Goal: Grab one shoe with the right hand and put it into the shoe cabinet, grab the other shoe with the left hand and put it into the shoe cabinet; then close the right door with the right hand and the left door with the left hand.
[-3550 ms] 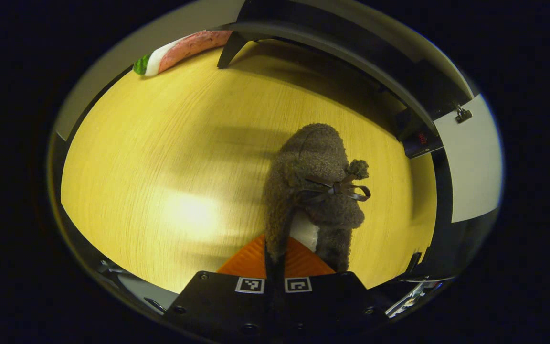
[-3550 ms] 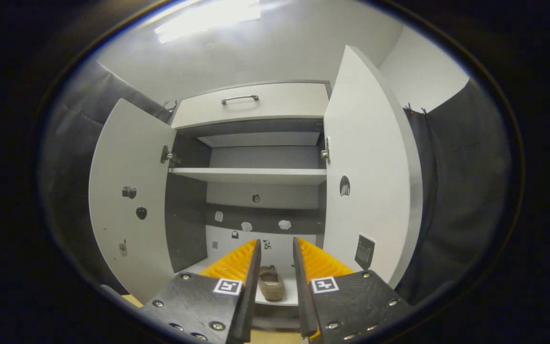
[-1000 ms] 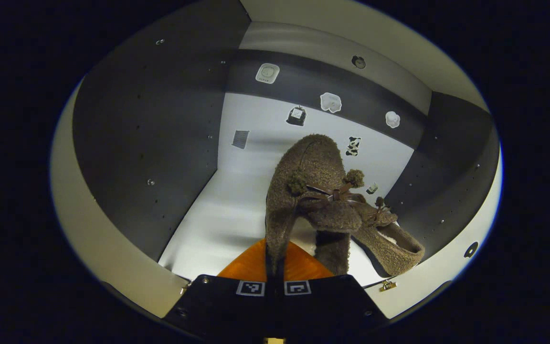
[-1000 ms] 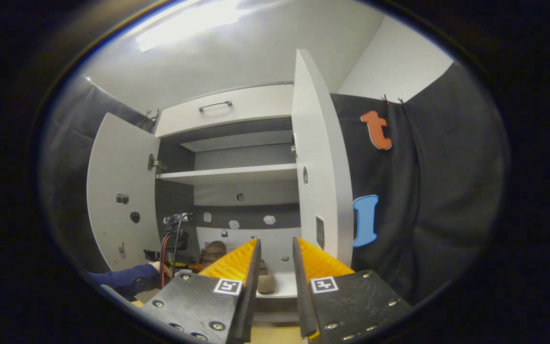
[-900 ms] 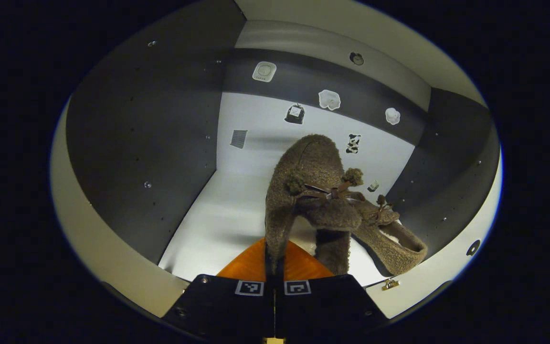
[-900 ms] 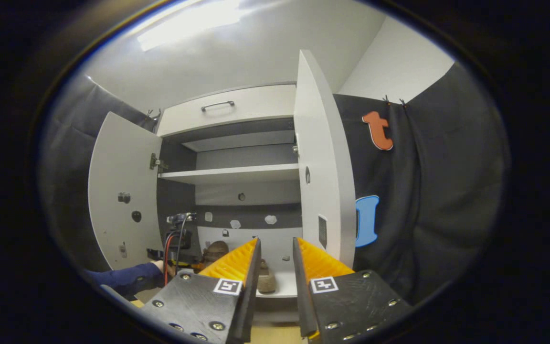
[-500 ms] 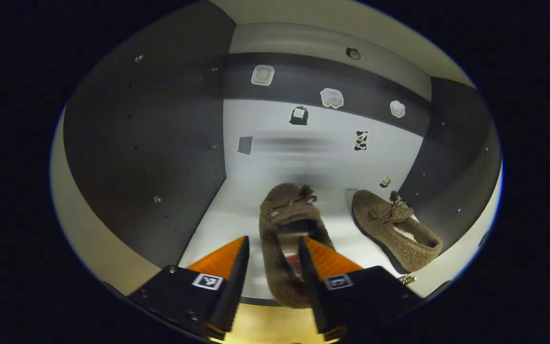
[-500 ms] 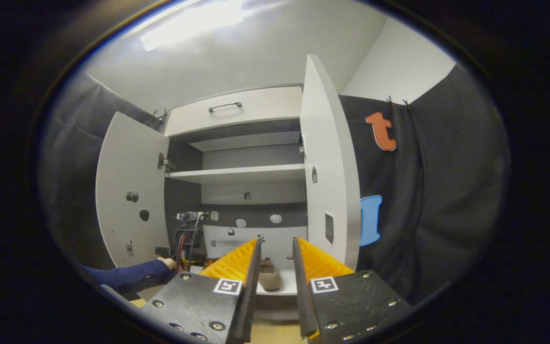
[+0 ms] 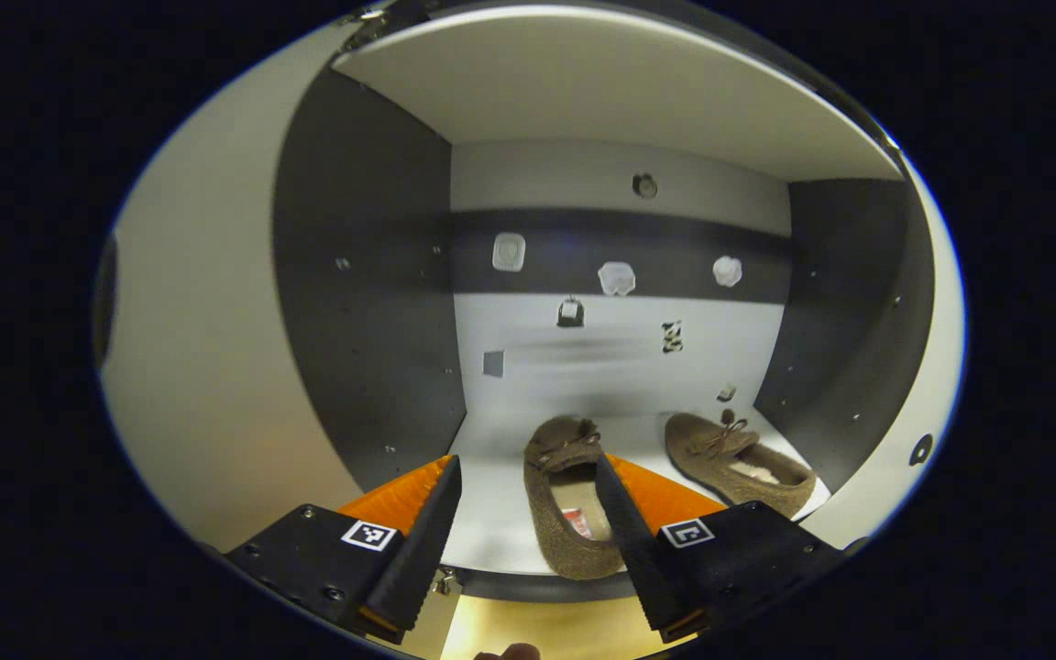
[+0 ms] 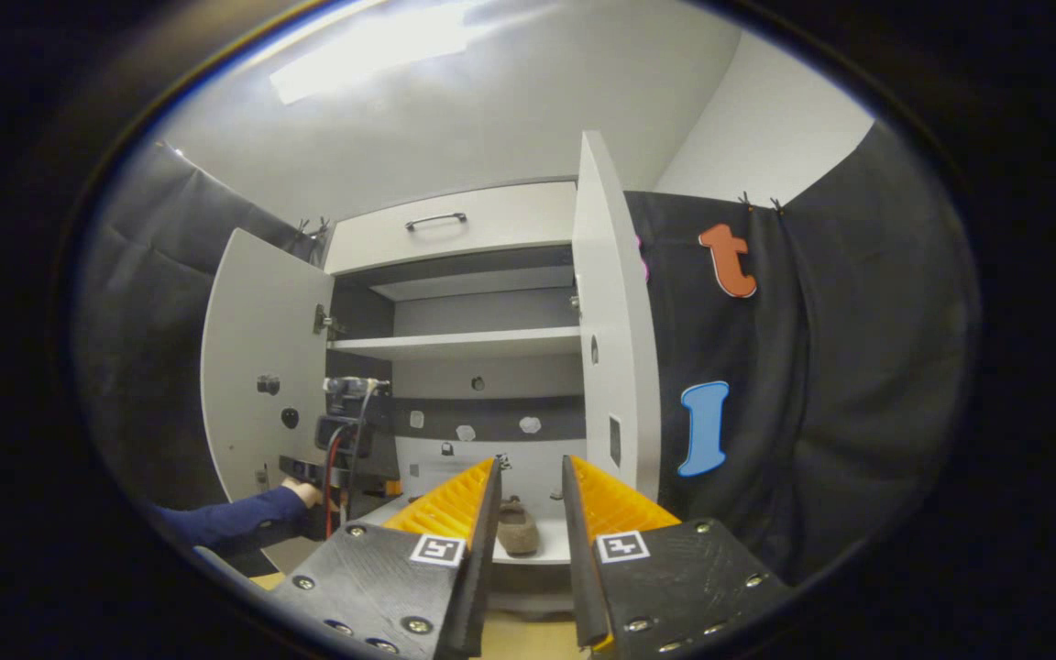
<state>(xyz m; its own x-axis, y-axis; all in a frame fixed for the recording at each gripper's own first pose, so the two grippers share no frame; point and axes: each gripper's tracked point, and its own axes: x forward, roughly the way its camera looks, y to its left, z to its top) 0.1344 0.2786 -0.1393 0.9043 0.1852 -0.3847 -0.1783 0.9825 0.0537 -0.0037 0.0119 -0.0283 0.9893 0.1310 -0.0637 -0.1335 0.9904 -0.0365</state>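
1. The shoe cabinet stands against the booth's dark cloth wall, its bottom compartment open to both views; everything below is placed against this cabinet.
2. The right door stands swung wide open, seen nearly edge-on at the cabinet's right side in the right gripper view.
3. The left door is also wide open, hanging off the cabinet's left side.
4. A shelf crosses the cabinet above the bottom compartment, and a drawer front with a handle sits at the cabinet's top.
5. A dark blue sleeve reaches in at the foot of the left door, leading to the left claw's body in front of the cabinet's lower left.
6. The left shoe, brown and fuzzy, lies on the cabinet's bottom floor with its toe toward the back wall and its heel at the front edge.
7. The other shoe lies on the same floor to the right, near the cabinet's right inner wall, apart from its mate.
8. The left claw is spread open in front of the cabinet's bottom compartment, gripping nothing.
9. The right claw is parted with nothing between its fingers, held well back from the cabinet's front.
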